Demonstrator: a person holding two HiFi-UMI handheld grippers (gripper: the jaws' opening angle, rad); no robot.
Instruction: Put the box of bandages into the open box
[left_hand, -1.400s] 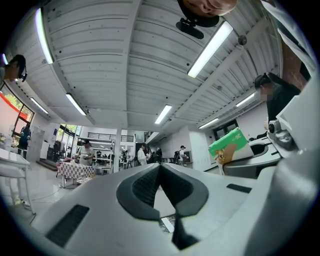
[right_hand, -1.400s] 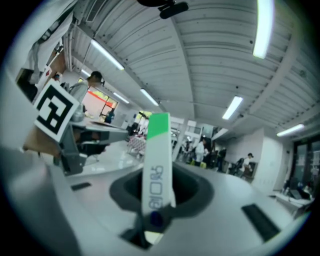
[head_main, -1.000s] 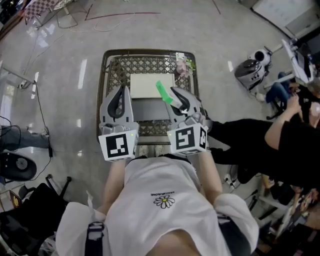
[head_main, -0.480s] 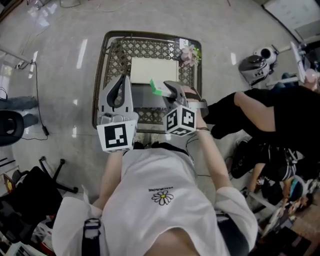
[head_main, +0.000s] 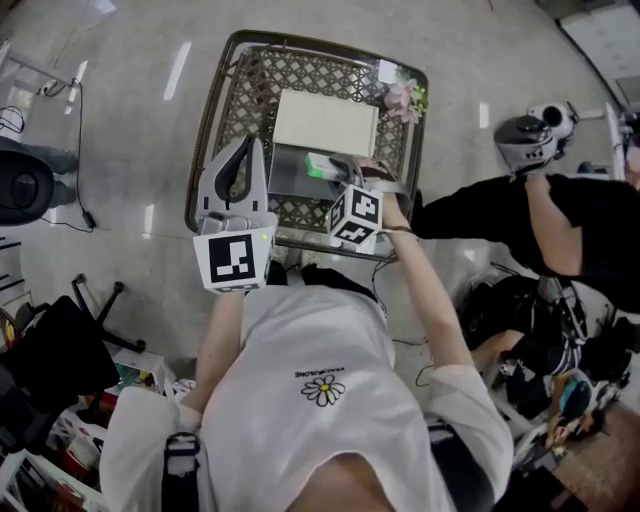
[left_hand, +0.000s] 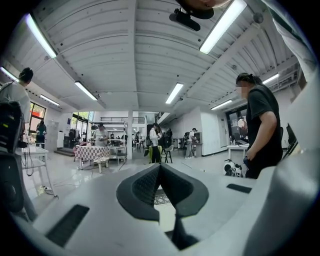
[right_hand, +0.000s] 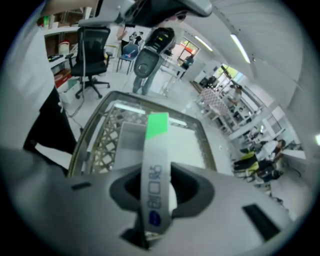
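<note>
The box of bandages (head_main: 321, 166), a slim white box with a green end, is clamped between the jaws of my right gripper (head_main: 337, 171). In the right gripper view the box of bandages (right_hand: 155, 170) sticks out forward past my right gripper (right_hand: 157, 189), green end over the open box (right_hand: 129, 141). The open box (head_main: 292, 168) lies on the lattice table (head_main: 232, 108): a grey tray with its white lid (head_main: 326, 122) folded back behind. My left gripper (head_main: 244, 150) is held at the table's left side, jaws together, holding nothing. The left gripper (left_hand: 160, 166) view looks out level into the room.
A small bunch of pink flowers (head_main: 405, 97) sits at the table's far right corner. A person in black (head_main: 560, 220) sits close on the right, beside a round grey device (head_main: 528, 134) on the floor. An office chair (right_hand: 92, 52) stands beyond the table.
My right gripper has carried the box of bandages forward and down, from in front of the table to over the grey tray. The left gripper has stayed where it was.
</note>
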